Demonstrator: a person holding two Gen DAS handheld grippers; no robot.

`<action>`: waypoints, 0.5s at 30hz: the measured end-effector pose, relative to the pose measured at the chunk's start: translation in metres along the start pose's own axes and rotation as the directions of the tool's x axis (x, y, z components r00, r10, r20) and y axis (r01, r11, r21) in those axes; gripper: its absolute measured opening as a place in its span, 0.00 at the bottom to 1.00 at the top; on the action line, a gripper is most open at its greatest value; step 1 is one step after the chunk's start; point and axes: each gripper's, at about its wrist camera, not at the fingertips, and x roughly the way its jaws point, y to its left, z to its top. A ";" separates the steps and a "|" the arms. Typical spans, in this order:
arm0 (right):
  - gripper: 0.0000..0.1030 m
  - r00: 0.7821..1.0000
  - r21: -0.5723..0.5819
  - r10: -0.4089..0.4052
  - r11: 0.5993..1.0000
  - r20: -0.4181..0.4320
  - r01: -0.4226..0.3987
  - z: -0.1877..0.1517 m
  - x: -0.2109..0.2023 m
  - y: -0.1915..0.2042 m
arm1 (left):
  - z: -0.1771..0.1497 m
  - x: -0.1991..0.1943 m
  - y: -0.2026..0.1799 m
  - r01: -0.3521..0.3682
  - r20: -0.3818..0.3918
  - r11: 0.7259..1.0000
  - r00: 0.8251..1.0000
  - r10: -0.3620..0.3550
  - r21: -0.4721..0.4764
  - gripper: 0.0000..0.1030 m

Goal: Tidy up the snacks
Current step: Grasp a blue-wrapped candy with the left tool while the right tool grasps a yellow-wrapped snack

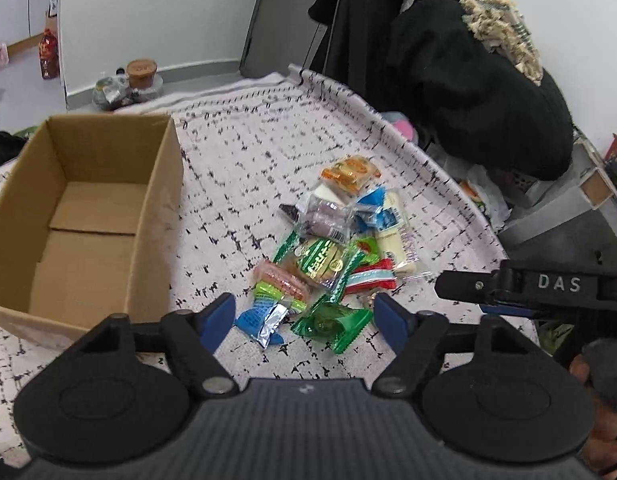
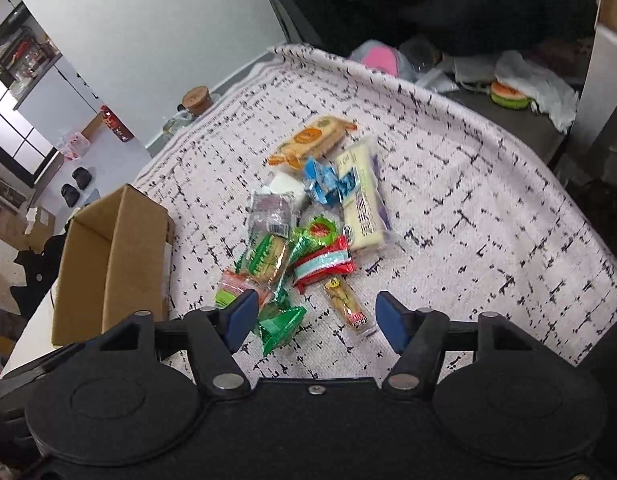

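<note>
A heap of wrapped snacks (image 1: 332,248) lies on the patterned cloth; it also shows in the right wrist view (image 2: 308,220). An open cardboard box (image 1: 80,216) stands to its left and looks empty; in the right wrist view only its side shows (image 2: 112,260). My left gripper (image 1: 306,316) is open and empty, just above the near snacks: a blue packet (image 1: 264,320) and a green packet (image 1: 332,322). My right gripper (image 2: 316,316) is open and empty, above a green packet (image 2: 280,326) and a yellow stick snack (image 2: 346,306). The right gripper's arm (image 1: 548,284) shows in the left wrist view.
The white cloth with black marks (image 2: 468,200) covers the table and falls off at its far edge. Black clothing (image 1: 468,80) hangs behind. A cork-lidded jar (image 1: 142,74) stands at the back left. Plastic bags and a toy burger (image 2: 508,94) lie beyond the table's right edge.
</note>
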 end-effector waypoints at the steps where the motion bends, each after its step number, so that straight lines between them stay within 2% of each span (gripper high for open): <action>1: 0.60 1.000 0.006 -0.001 1.000 -0.010 0.001 0.000 0.003 -0.001 | 0.000 0.005 0.002 -0.002 -0.011 1.000 1.000 0.002 -0.007 0.68; 5: 0.47 0.998 0.056 -0.050 0.997 -0.047 0.053 0.003 0.019 -0.008 | -0.001 0.026 0.007 -0.008 -0.043 0.999 0.999 0.007 -0.031 0.64; 12: 0.46 0.991 0.074 -0.061 0.995 -0.119 0.071 0.008 0.049 -0.003 | -0.002 0.058 0.013 -0.028 -0.089 0.999 0.996 0.025 -0.037 0.60; 15: 0.46 0.987 0.088 -0.092 0.991 -0.130 0.104 0.010 0.062 -0.003 | -0.002 0.070 0.014 -0.033 -0.106 0.999 0.994 0.029 -0.034 0.59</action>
